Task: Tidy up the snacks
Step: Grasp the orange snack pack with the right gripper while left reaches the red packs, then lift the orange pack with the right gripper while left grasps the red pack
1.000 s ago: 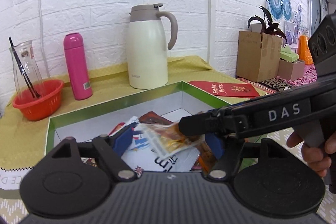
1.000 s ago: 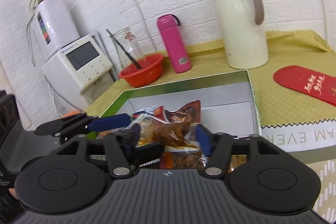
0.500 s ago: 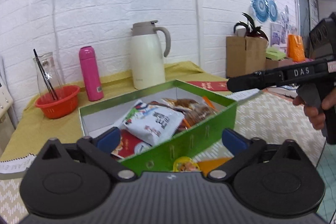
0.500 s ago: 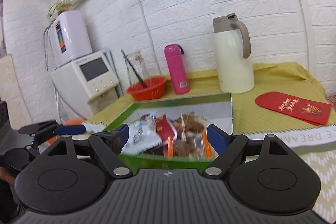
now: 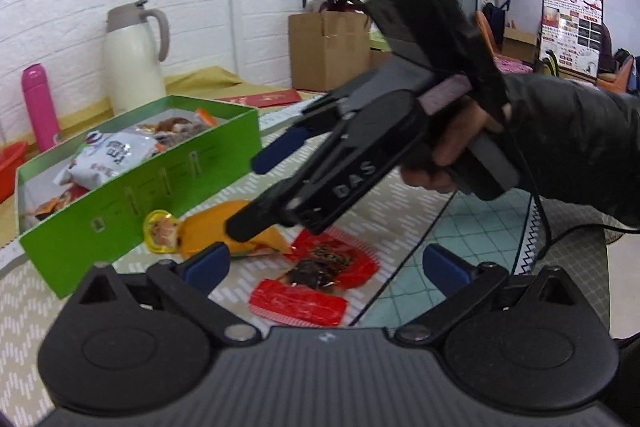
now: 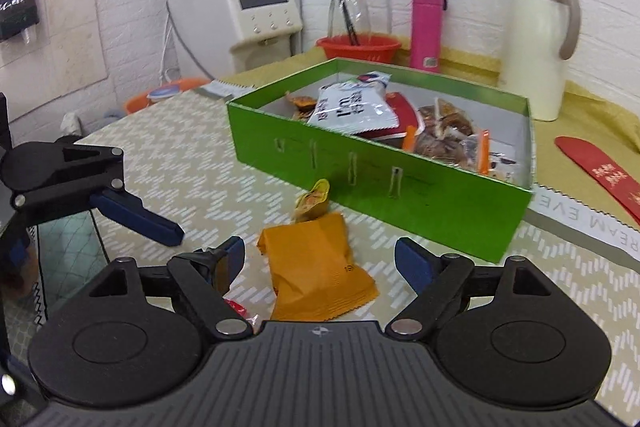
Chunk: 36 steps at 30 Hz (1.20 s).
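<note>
A green box (image 5: 132, 187) (image 6: 360, 179) holds several snack packets, a white one (image 6: 352, 107) on top. In front of it lie an orange packet (image 6: 316, 267) (image 5: 216, 223), a small yellow-wrapped snack (image 6: 312, 203) (image 5: 160, 231) and a red packet (image 5: 316, 279). My left gripper (image 5: 326, 267) is open and hovers over the red packet without touching it. My right gripper (image 6: 320, 263) (image 5: 246, 197) is open, with the orange packet lying on the table between its fingers, apart from the pads. A hand in a dark sleeve (image 5: 560, 147) holds it.
Behind the box stand a cream thermos jug (image 6: 536, 47), a pink flask (image 6: 426, 27), a red bowl (image 6: 358, 47) with a glass bottle, and a water dispenser (image 6: 240, 11). A red envelope (image 6: 600, 167) lies right. The table's edge (image 5: 400, 259) runs close to the red packet.
Both grippers have pulled back out of the box and come down over the loose packets in front of it. The left jaws opened wider. The right gripper released its packet into the box.
</note>
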Available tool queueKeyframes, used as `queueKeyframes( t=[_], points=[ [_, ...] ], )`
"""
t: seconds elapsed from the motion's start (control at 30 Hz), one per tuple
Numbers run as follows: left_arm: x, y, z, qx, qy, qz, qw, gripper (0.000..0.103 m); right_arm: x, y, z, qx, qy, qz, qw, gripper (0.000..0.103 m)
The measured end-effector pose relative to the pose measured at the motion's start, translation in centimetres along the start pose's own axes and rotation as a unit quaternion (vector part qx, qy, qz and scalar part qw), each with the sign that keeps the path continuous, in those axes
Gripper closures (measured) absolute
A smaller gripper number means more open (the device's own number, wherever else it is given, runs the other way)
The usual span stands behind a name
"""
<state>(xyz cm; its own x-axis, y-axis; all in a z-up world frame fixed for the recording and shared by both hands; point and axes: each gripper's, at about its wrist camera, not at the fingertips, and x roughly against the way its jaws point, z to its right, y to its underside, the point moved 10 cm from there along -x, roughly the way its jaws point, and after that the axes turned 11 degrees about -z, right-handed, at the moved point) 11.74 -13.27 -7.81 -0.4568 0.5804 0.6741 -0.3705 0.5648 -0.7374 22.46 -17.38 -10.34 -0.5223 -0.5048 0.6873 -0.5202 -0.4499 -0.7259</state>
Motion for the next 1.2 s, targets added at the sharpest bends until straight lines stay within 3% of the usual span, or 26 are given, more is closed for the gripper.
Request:
queueKeyframes(
  t=[0.07, 0.17, 0.3, 0.4, 0.63, 0.77, 0.87, 1.0, 1.2],
  points=[
    [-1.7, 0.0, 0.4, -0.012, 0.004, -0.019, 0.9997, 0.001, -1.2, 0.0, -0.7, 0.023, -0.018, -0.025, 0.999, 0.0],
    [-3.8, 0.3, -0.3, -0.004, 0.006, -0.049, 0.9988, 0.001, -2.4, -0.1, -0.8, 0.06, 0.009, -0.048, 0.997, 0.0],
    [-5.1, 1.1, -0.9, 0.015, 0.026, -0.072, 0.997, 0.001, -3.3, 0.4, -1.3, 0.085, -0.006, -0.077, 0.993, 0.002],
    [-5.1, 1.1, -0.9, 0.014, 0.027, -0.07, 0.9971, 0.001, -3.4, 0.5, -1.9, 0.099, -0.005, -0.075, 0.992, 0.01],
    [-5.3, 1.0, -0.6, 0.011, 0.012, -0.073, 0.9972, 0.001, -3.3, 0.4, -1.6, 0.082, -0.007, -0.062, 0.995, 0.012],
    [-5.4, 0.8, -0.8, 0.029, -0.003, -0.078, 0.9965, 0.001, -3.0, 0.4, -0.9, 0.073, 0.033, -0.055, 0.995, 0.018],
    [-5.5, 0.5, -1.1, 0.041, -0.007, -0.077, 0.9961, 0.008, -2.2, 0.5, -0.1, 0.062, 0.07, -0.046, 0.995, 0.019],
    [-4.8, 0.5, -1.3, 0.051, -0.007, -0.07, 0.9962, 0.031, -0.4, 0.7, 1.0, 0.035, 0.097, -0.02, 0.994, 0.02],
    [-4.4, 0.6, -1.4, 0.054, -0.015, -0.066, 0.9963, 0.035, 2.6, 1.3, 2.0, -0.029, 0.102, 0.021, 0.994, 0.02]
  ],
)
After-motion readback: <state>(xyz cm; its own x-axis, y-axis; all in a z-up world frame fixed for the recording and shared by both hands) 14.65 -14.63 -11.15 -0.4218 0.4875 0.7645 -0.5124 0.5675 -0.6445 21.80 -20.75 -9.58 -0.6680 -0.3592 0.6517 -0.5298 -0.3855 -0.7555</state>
